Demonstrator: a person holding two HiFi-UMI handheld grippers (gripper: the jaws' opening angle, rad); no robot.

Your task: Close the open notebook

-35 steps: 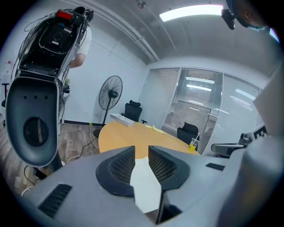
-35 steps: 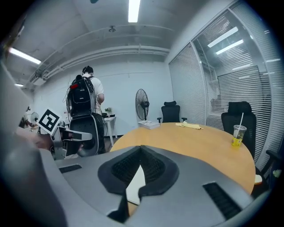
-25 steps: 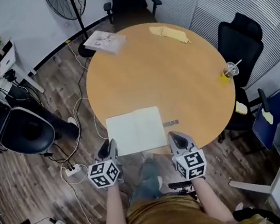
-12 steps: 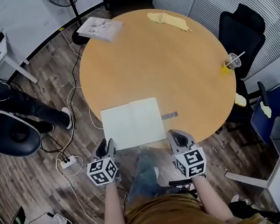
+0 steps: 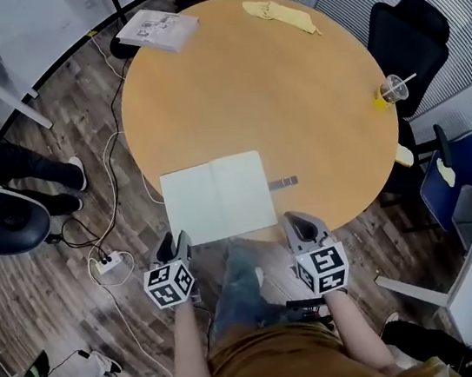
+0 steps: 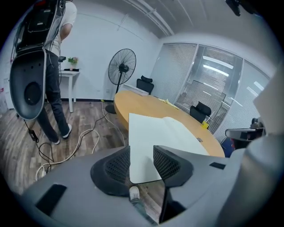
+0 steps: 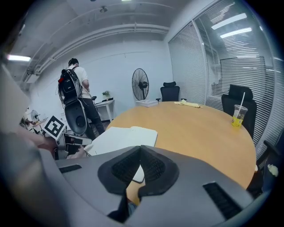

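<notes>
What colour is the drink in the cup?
Yellow; the cup shows best in the right gripper view.

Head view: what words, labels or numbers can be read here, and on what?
No text can be read.
On the notebook: nothing, the pages are blank.
On the stack of papers at the far edge of the table: print too small to read.
On the left gripper and right gripper: black-and-white marker squares only, no letters.
</notes>
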